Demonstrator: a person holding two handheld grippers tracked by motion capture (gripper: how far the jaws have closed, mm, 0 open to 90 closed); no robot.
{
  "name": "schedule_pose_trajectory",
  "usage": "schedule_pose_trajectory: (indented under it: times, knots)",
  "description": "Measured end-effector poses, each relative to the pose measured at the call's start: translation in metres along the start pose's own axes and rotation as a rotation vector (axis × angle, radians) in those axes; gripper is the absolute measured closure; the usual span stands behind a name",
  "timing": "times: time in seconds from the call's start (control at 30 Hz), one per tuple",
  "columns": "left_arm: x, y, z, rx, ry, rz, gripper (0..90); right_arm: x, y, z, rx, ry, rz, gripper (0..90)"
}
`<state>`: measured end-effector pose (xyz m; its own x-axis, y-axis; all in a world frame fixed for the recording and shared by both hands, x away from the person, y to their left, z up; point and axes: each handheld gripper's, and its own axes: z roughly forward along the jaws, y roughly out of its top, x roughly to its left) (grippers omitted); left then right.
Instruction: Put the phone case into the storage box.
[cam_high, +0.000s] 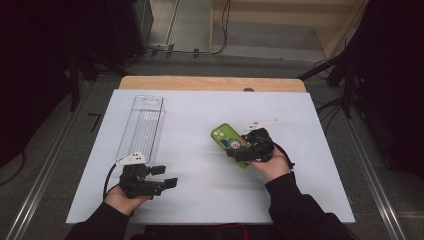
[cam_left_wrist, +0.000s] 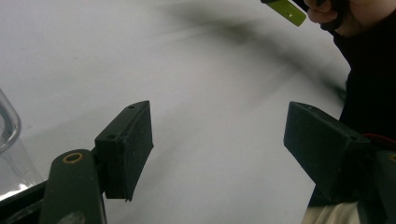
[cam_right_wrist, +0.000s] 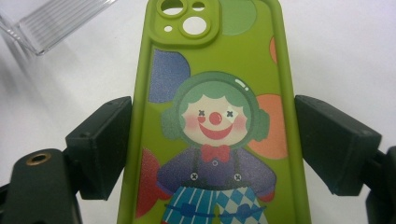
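Gripping the green phone case (cam_right_wrist: 212, 121) by its two long edges, the right gripper (cam_high: 246, 148) held it to the right of the clear plastic box (cam_high: 141, 126), the case's clown print facing up and its camera cutout pointing away from the hand. The left gripper (cam_high: 164, 176) sat just below the box's near end, its jaws spread apart with nothing between them. Both rested over the white sheet covering the bench (cam_high: 210, 180).
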<state>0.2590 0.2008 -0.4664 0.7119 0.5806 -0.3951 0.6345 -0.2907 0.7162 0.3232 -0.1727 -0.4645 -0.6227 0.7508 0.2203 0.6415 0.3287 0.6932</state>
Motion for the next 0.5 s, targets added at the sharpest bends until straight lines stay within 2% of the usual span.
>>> schedule_pose_trajectory:
  times: [0.23,0.3,0.37,0.43,0.5]
  knots:
    - [-0.005,0.005,0.001,-0.005,0.015,0.000,24.8,0.004,-0.005,-0.003,-0.020,0.009,0.047,14.5]
    - [-0.006,0.008,0.003,-0.001,0.012,-0.018,24.8,0.007,-0.006,-0.006,-0.032,-0.002,0.096,14.5]
    - [-0.006,0.009,0.004,-0.001,0.010,-0.021,24.6,0.009,-0.006,-0.007,-0.041,-0.009,0.113,14.5]
    - [-0.009,0.015,0.005,0.004,-0.017,-0.045,24.3,0.013,-0.005,-0.007,-0.044,-0.023,0.116,14.5]
    - [-0.010,0.017,0.006,0.010,-0.014,-0.043,24.3,0.017,-0.004,-0.006,-0.046,-0.025,0.118,14.5]
